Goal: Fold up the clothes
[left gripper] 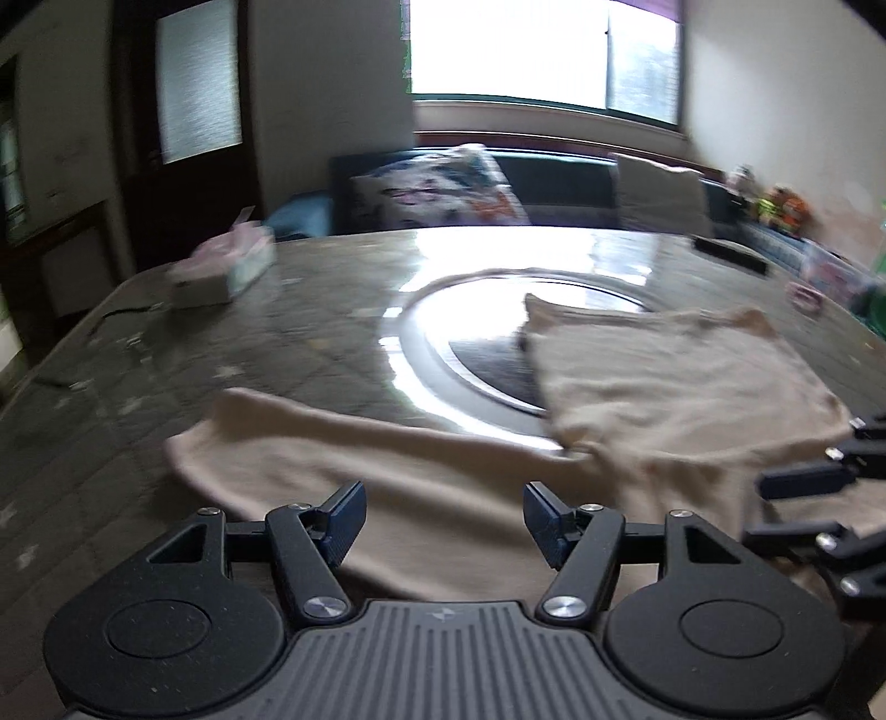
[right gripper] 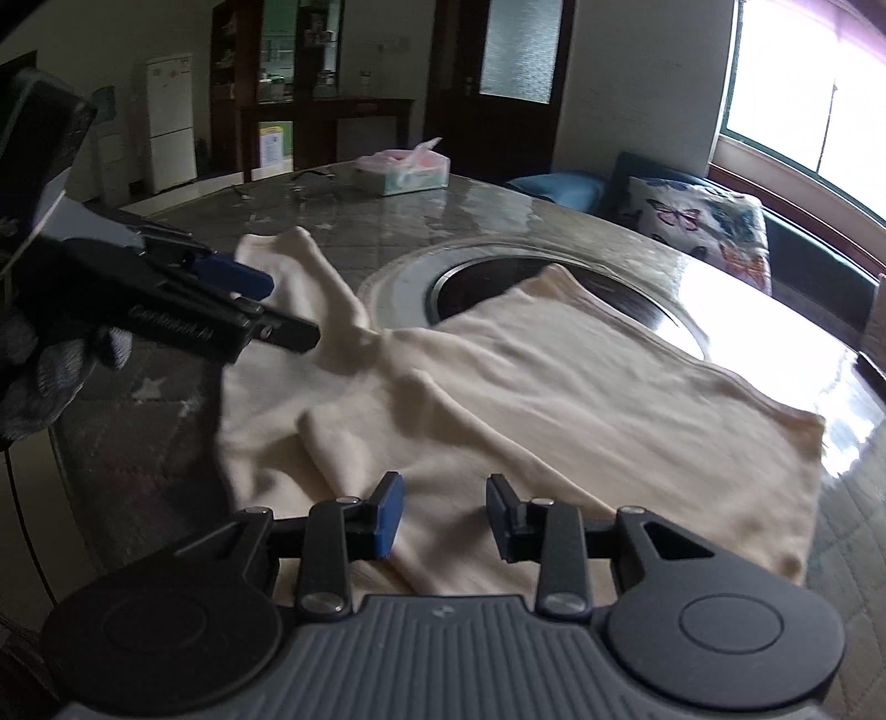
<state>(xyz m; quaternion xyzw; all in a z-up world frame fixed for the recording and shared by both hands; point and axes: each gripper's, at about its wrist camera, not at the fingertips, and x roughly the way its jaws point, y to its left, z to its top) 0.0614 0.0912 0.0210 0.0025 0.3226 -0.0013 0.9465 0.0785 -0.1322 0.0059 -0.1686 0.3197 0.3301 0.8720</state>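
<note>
Lying across the table (right gripper: 581, 183) is the cream garment (right gripper: 554, 399), spread over the near half of both views, w/ its far edge lapping over the round glass turntable (right gripper: 498, 271) at centre. Right wrist view: cloth fills the middle and lower right, a loose sleeve (right gripper: 315, 277) trailing off to upper left, a rumpled fold ridge at lower centre just above the fingers. Left wrist view: the garment (left gripper: 664, 387) runs from lower centre to the right edge, one flap folded over on the right side, turntable (left gripper: 443, 343) shining behind it.

Left gripper (left gripper: 444, 520) sits bottom centre of its own view, fingers spread wide, nothing between them, cloth only beneath and beyond. Same gripper (right gripper: 277, 310) shows at left of the right wrist view, held by a gloved hand (right gripper: 50, 371), tips right by the sleeve; contact w/ cloth can't be told.

Right gripper (right gripper: 443, 518) at bottom centre of its view, fingers apart at a narrower gap, nothing pinched, fabric visible through the gap. It pokes in too at the right edge of the left view (left gripper: 803, 498), over the garment's near right part.

Bkgd: tissue box (right gripper: 401, 169) at the table's far side, butterfly cushion (right gripper: 703, 221) on a bench at upper right under a bright window (left gripper: 542, 50). Left view blurred
</note>
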